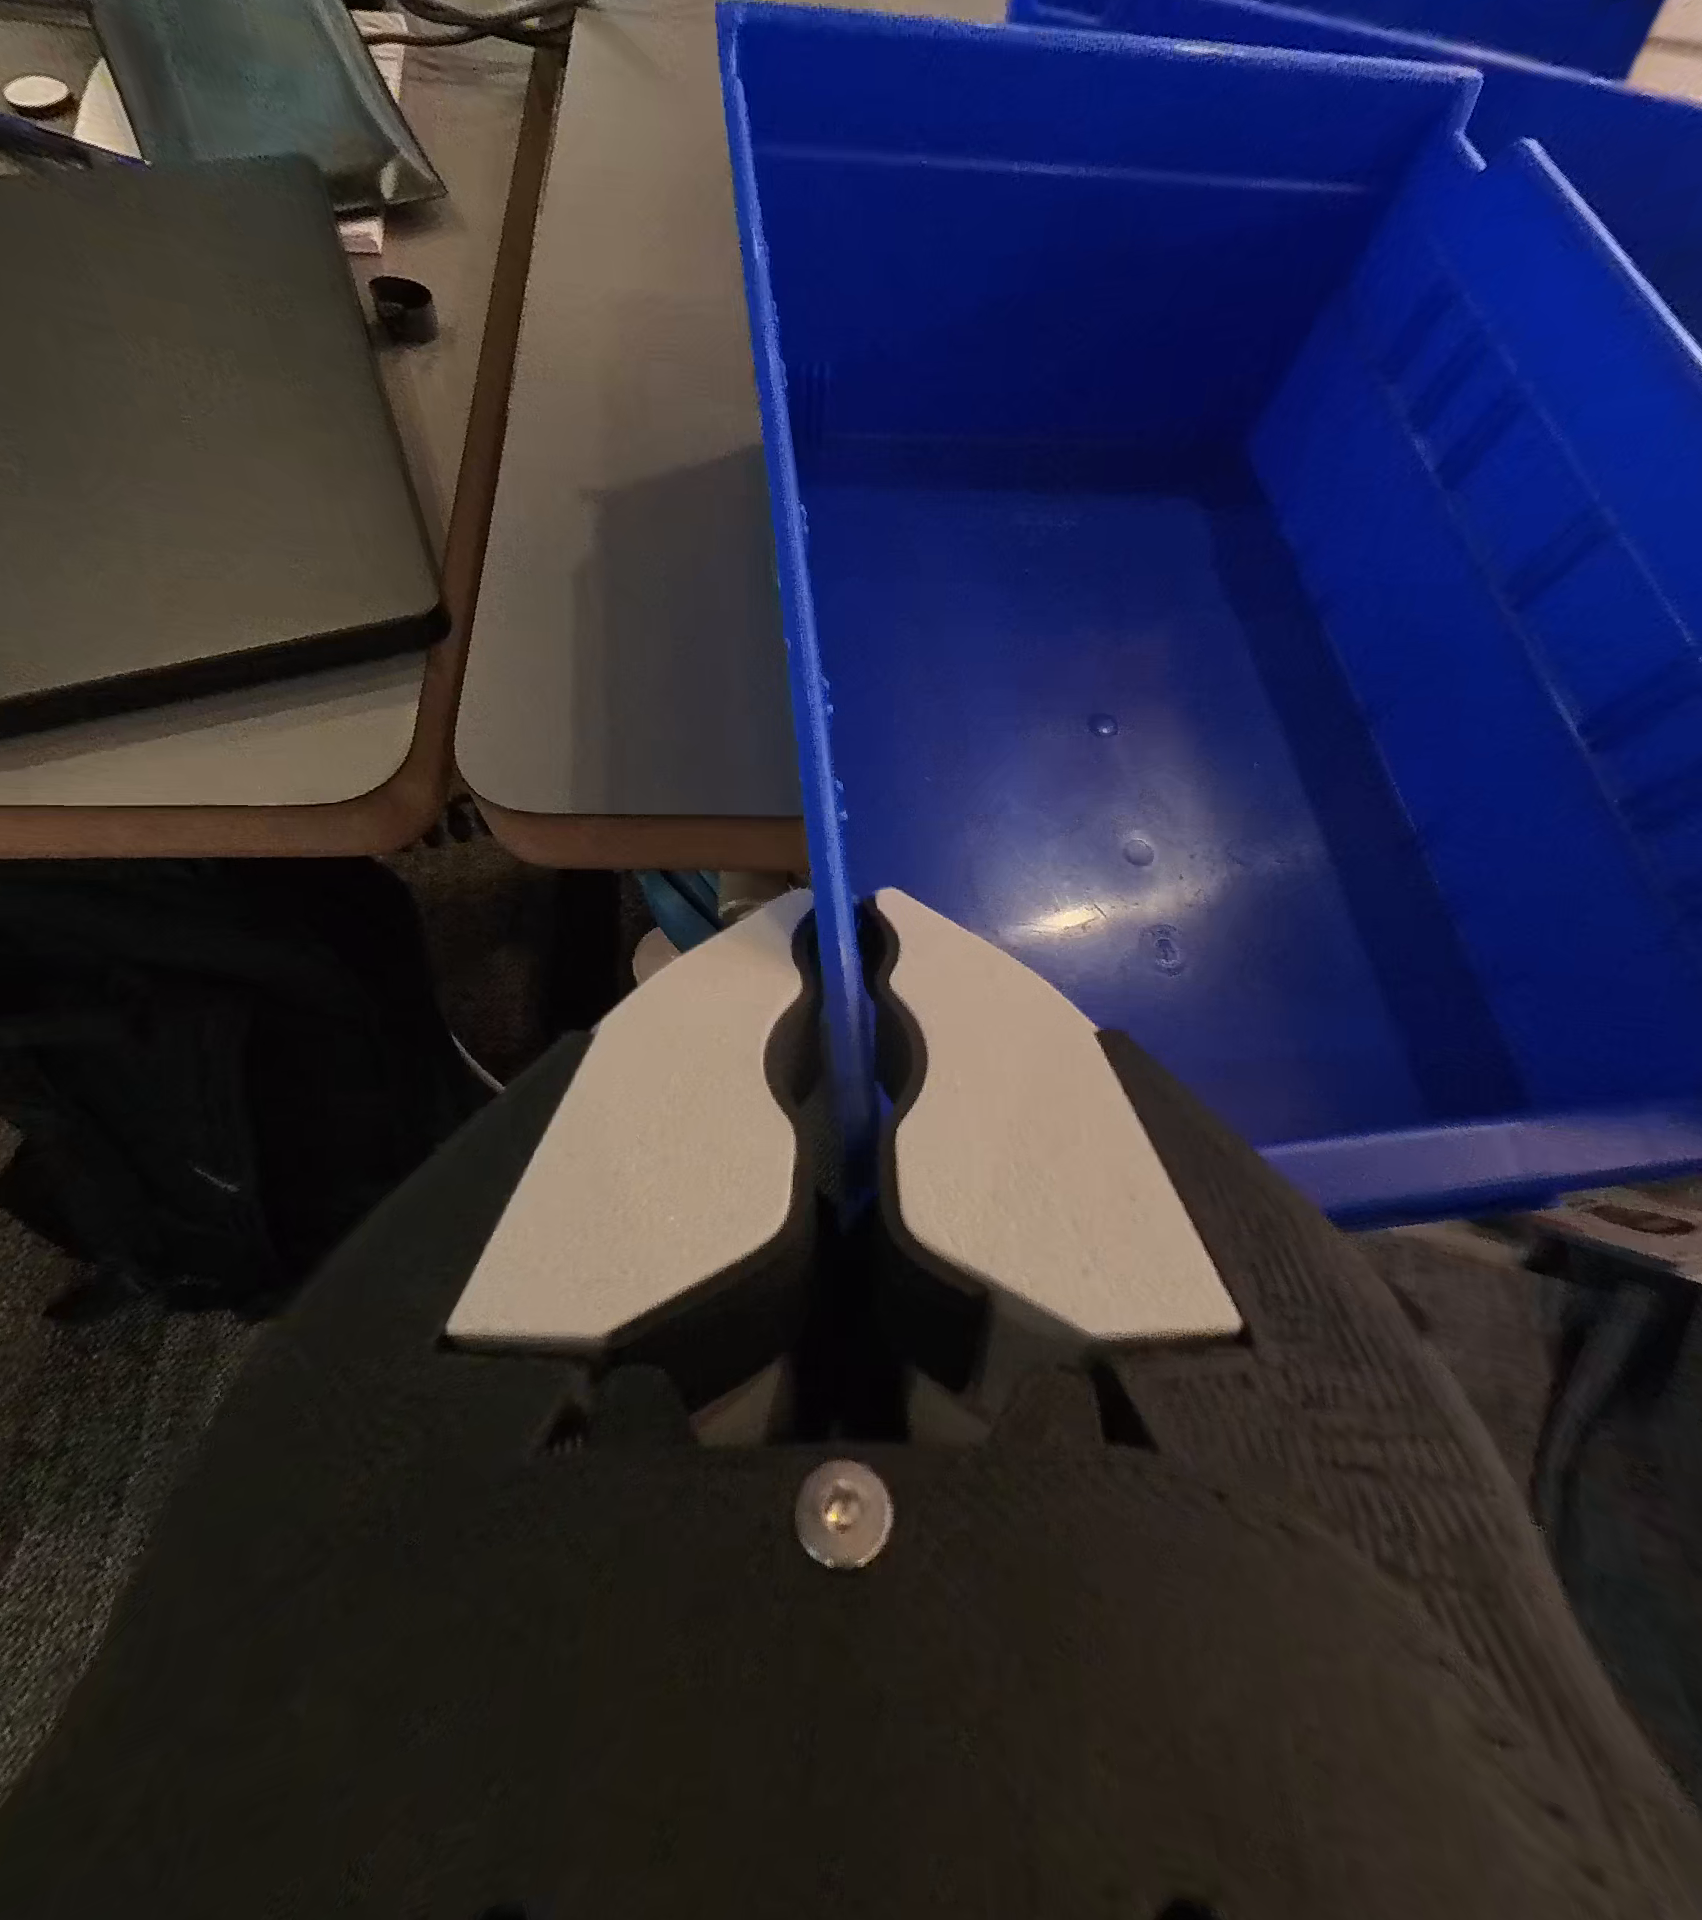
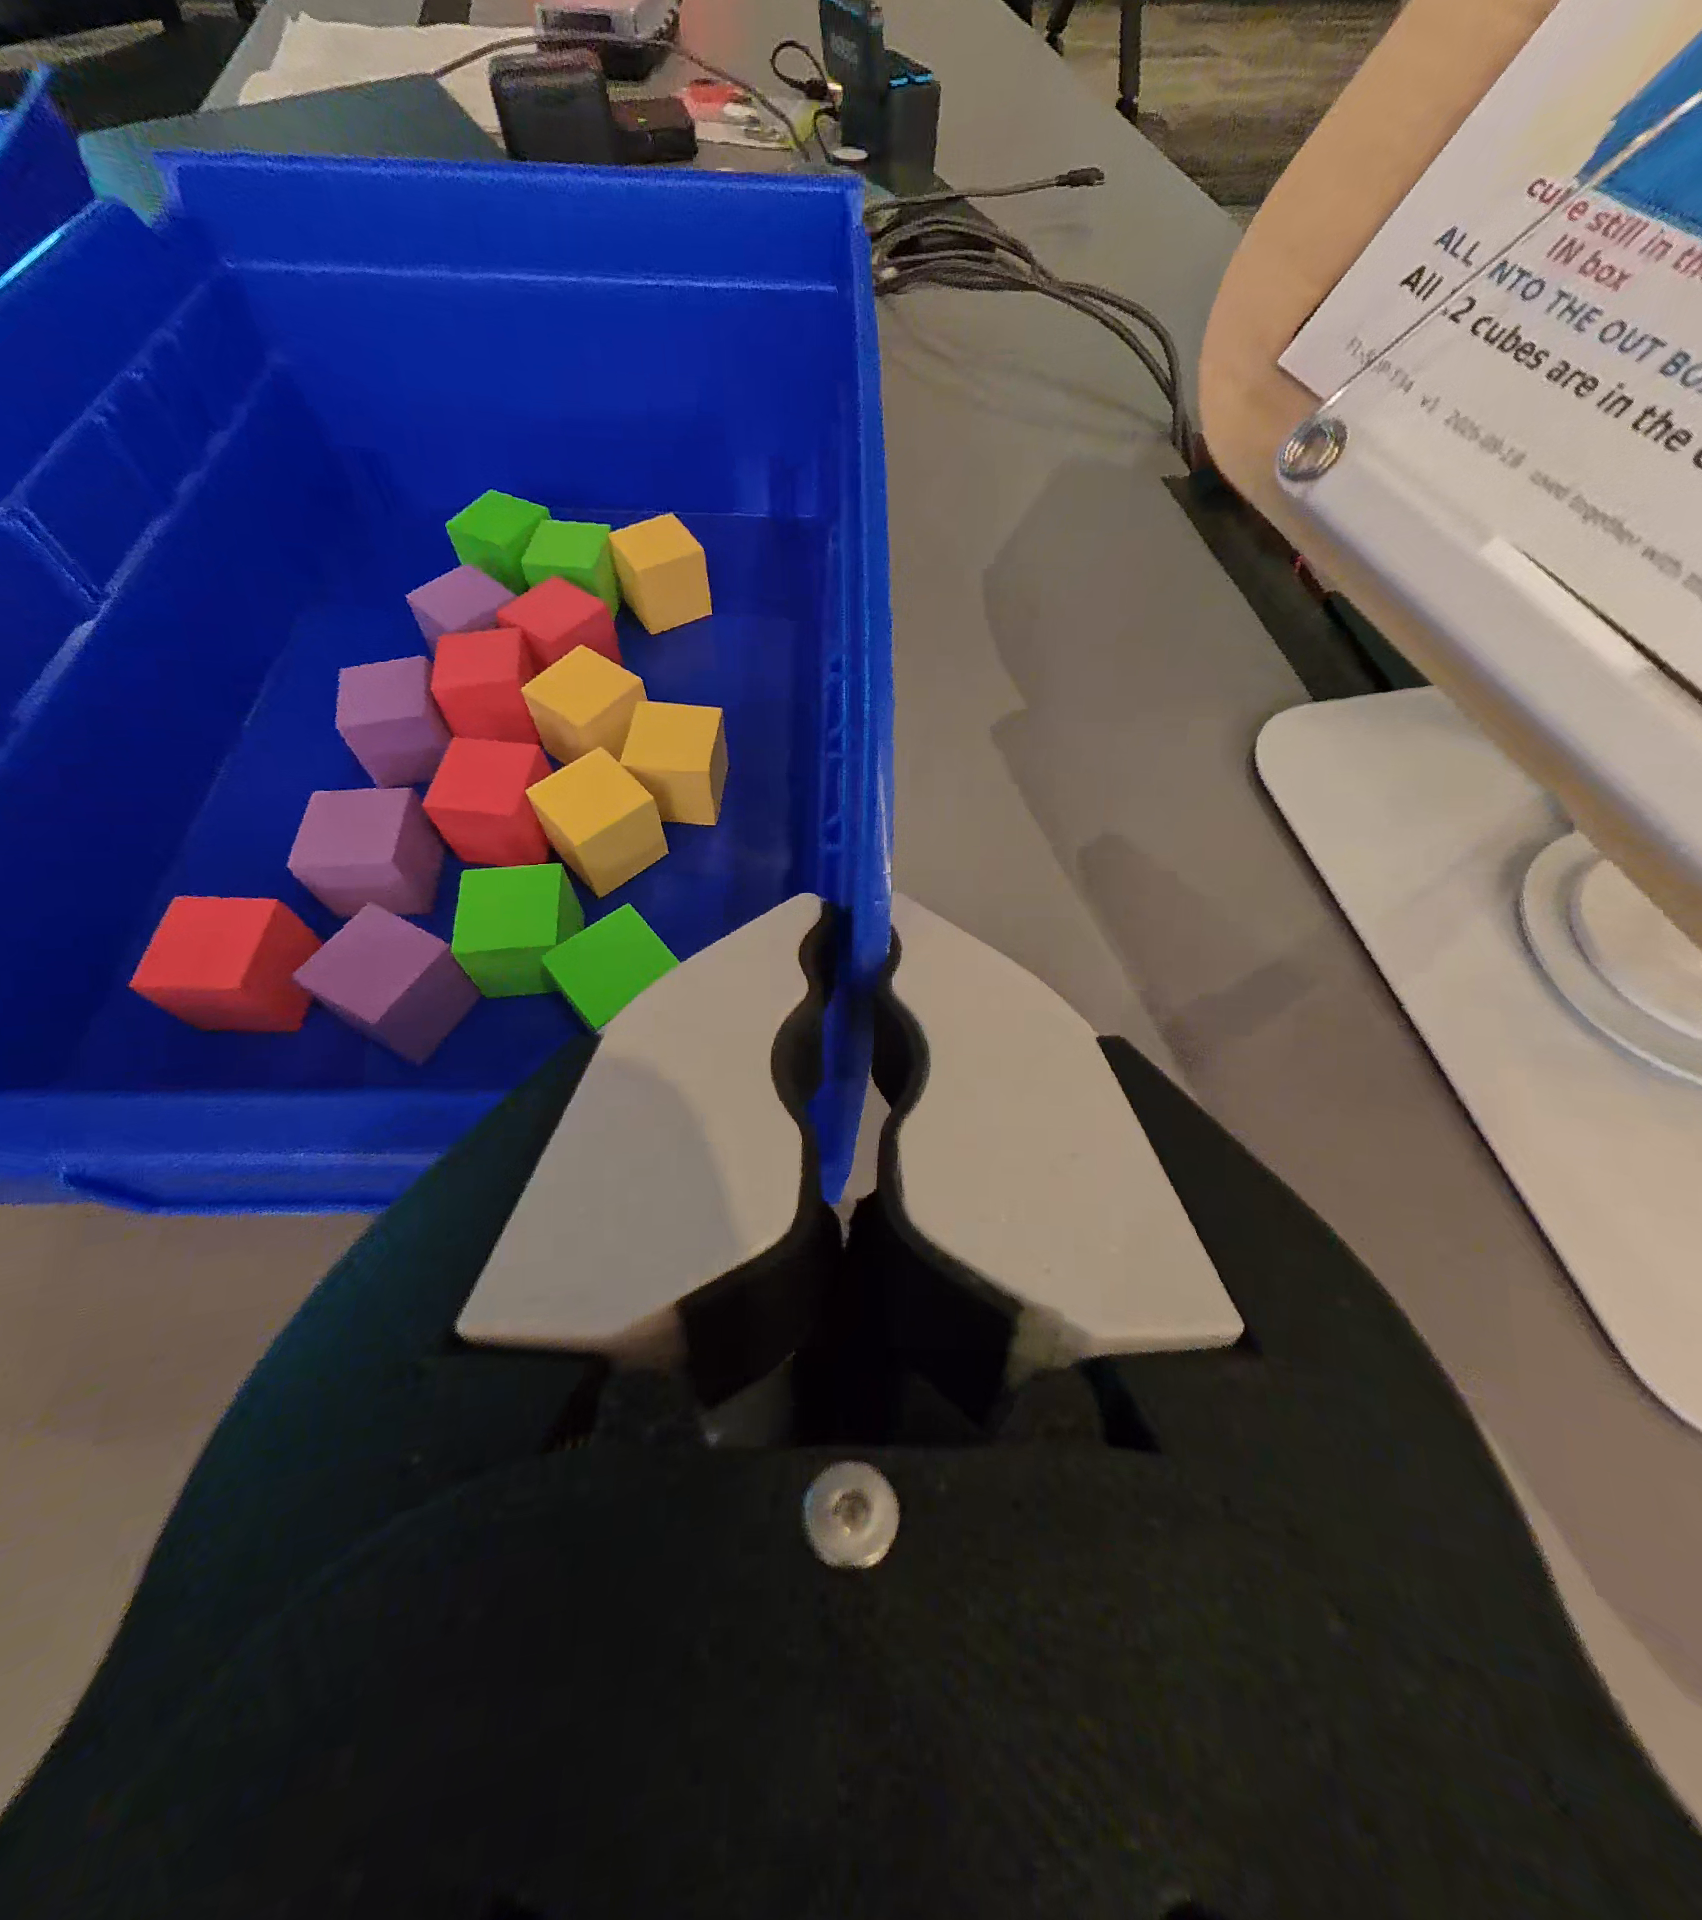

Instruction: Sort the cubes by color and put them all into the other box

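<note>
Cubes [image 2: 525, 769] are seen in one blue bin [image 2: 857, 582], its wall clamped by the right hand-held gripper [image 2: 852, 940]; an empty blue bin [image 1: 774, 343] is clamped by the left hand-held gripper [image 1: 839, 925].

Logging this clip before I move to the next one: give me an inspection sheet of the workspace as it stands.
Surface: grey tabletop, two tables abutting.
Job's things: empty blue plastic bin; blue plastic bin of coloured cubes, red, purple, yellow, green.
Clutter: closed dark laptop; white stand base; printed card.
Grippers: left tongs clamp the empty bin's wall; right tongs clamp the cube bin's wall.
Cables: grey bundle.
Surroundings: carpet.
</note>
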A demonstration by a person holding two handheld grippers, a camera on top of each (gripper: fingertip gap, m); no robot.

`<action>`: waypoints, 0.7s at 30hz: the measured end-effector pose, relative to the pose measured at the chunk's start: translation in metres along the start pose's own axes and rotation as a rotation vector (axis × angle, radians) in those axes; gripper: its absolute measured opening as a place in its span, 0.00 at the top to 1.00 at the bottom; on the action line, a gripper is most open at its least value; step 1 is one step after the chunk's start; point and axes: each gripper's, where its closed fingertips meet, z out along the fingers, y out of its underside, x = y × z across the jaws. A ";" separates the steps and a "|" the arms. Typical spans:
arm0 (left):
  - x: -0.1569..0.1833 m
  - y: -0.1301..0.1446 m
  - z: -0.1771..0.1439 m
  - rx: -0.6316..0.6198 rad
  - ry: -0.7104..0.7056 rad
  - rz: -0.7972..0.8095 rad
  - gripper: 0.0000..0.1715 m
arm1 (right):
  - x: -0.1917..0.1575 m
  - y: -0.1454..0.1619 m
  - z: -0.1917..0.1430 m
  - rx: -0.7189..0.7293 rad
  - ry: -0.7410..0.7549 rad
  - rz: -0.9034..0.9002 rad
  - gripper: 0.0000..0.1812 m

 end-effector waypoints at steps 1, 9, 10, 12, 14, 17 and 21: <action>0.001 0.000 -0.001 0.001 0.003 0.001 0.97 | 0.001 -0.003 0.005 0.003 0.002 0.001 0.97; 0.019 0.003 -0.002 0.000 0.035 0.018 0.97 | 0.008 -0.017 0.038 -0.011 0.115 0.078 0.87; 0.022 0.003 -0.001 0.001 0.041 0.015 0.97 | 0.007 -0.017 0.037 -0.009 0.125 0.099 0.81; 0.029 0.004 -0.001 0.003 0.047 0.016 0.97 | 0.004 -0.023 0.025 0.042 0.167 0.107 0.74; 0.035 0.005 -0.001 0.007 0.050 0.002 0.97 | -0.001 -0.027 0.004 0.087 0.218 0.119 0.71; 0.043 0.006 -0.003 0.013 0.055 -0.020 0.97 | -0.014 -0.041 -0.047 0.205 0.373 0.137 0.70; 0.057 0.011 -0.008 0.011 0.065 -0.012 0.97 | -0.080 -0.040 -0.104 0.228 0.557 -0.002 0.74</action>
